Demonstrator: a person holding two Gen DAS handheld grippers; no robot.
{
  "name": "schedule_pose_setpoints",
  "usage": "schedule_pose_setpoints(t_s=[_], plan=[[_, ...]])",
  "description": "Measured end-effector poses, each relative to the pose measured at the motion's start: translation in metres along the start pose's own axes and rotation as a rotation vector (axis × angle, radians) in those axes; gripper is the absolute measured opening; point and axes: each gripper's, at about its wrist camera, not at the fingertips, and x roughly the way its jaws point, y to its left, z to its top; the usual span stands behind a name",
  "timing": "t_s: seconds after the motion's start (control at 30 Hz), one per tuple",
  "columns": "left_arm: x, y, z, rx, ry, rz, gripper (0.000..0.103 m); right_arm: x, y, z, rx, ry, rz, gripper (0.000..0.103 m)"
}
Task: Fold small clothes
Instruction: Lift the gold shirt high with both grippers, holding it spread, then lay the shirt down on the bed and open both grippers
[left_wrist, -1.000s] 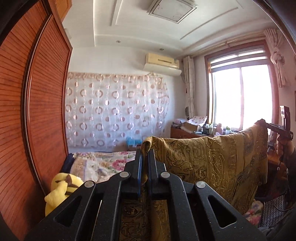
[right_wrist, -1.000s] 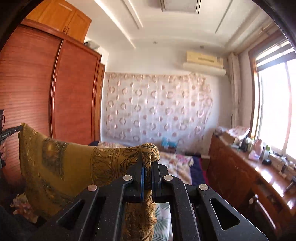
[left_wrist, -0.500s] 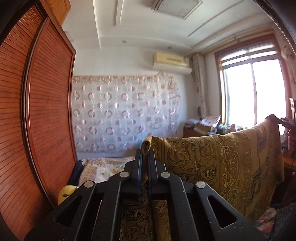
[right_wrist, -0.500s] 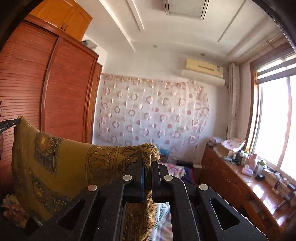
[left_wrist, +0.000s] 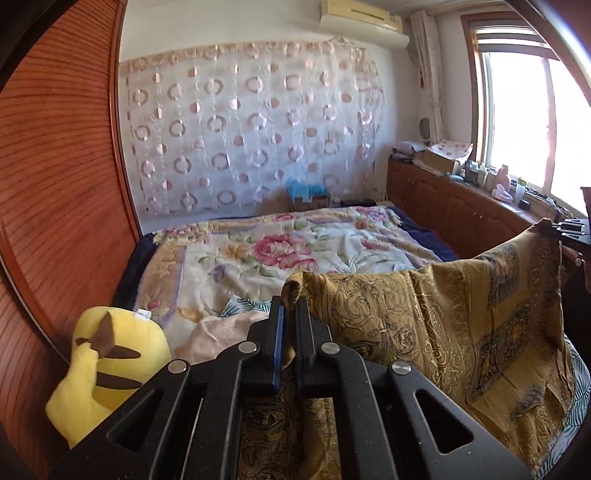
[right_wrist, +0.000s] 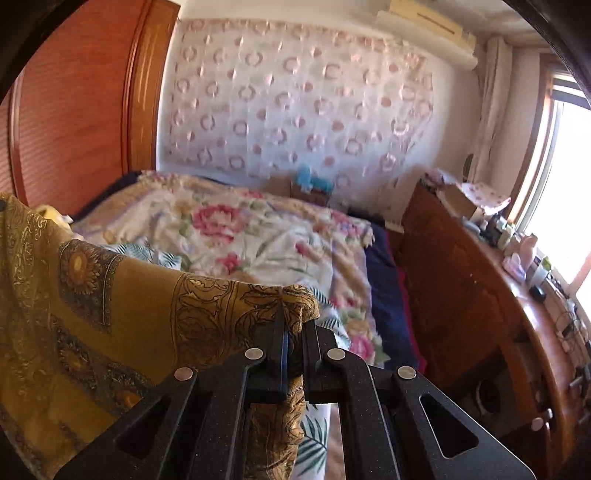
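Note:
A mustard-gold patterned cloth (left_wrist: 461, 332) is stretched between my two grippers above the bed. My left gripper (left_wrist: 290, 302) is shut on one top corner of it. My right gripper (right_wrist: 295, 314) is shut on the other top corner, and the cloth (right_wrist: 92, 314) hangs away to the left in the right wrist view. In the left wrist view the right gripper's tip (left_wrist: 570, 229) shows at the far right edge, holding the far corner. The cloth's lower edge drapes down toward the bed.
A bed with a floral quilt (left_wrist: 280, 251) lies ahead. A yellow plush toy (left_wrist: 107, 365) sits at its left beside the red-brown wardrobe (left_wrist: 55, 184). A wooden cabinet (right_wrist: 480, 314) with clutter runs along the window at right. A leaf-print cloth (right_wrist: 314, 435) lies below.
Both grippers have tilted and dropped down: the views swung from ceiling and wall to the bed. The cloth stays stretched between them, now lower, near the bed.

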Motion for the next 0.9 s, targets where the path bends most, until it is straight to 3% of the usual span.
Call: schedule_pose_setpoints(t_s=[0.23,0.37,0.7,0.9], plan=[[0.032,0.008,0.0,-0.015,0.062,-0.016,0.006,0.058,0.0,0.016,0.042,0.076,0.025,0.005],[0.049,0.012,0.001,-0.015,0.092,-0.023,0.006,0.085,-0.018,0.042,0.037,0.103,0.033,0.005],[0.065,0.012,0.0,-0.016,0.141,-0.035,0.007,0.117,-0.018,0.021,0.067,0.149,0.061,0.005],[0.053,0.003,0.001,0.014,0.135,-0.009,0.013,0.128,-0.02,0.018,0.09,0.195,0.033,0.008]])
